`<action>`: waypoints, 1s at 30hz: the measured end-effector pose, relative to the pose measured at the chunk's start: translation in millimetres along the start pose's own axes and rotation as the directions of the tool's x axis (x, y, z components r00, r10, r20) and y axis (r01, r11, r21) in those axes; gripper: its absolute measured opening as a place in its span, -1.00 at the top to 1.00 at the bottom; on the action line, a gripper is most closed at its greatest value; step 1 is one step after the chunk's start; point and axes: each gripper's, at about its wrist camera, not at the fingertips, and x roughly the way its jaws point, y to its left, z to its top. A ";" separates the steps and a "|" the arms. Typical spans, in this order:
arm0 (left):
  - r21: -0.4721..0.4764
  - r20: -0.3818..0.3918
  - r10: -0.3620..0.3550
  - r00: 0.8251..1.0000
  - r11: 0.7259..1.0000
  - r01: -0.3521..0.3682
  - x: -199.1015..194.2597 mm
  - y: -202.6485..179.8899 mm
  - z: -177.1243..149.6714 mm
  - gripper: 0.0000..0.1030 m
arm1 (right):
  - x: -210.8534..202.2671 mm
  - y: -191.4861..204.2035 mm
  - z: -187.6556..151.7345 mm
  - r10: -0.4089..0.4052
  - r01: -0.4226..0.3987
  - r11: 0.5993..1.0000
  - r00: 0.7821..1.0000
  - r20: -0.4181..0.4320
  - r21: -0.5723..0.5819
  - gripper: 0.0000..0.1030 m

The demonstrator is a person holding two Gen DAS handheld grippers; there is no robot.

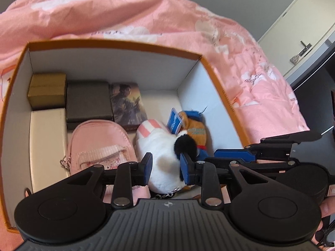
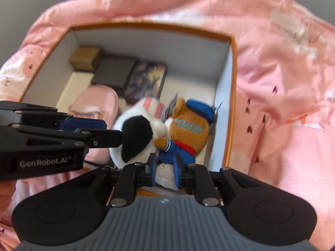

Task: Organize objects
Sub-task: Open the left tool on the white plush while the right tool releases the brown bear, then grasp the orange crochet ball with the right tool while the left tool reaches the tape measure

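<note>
Both wrist views close above orange box [image 1: 219,79], angled down inside; share plush toys [image 2: 146,129].
</note>
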 end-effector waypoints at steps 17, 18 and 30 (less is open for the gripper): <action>0.263 0.072 -0.082 0.994 0.963 0.061 -64.0 -56.1 -43.5 0.37 | -85.2 16.2 -79.6 -0.116 0.077 0.988 0.944 0.310 0.135 0.42; 0.272 0.054 -0.083 0.995 0.960 0.065 -62.9 -57.6 -46.9 0.37 | -85.3 16.6 -85.3 -0.122 0.079 0.986 0.944 0.308 0.146 0.42; 0.271 -0.116 -0.043 0.992 0.960 0.073 -34.4 -46.2 -86.3 0.37 | -49.3 19.4 -144.2 -0.130 0.087 0.957 0.981 0.141 0.275 0.40</action>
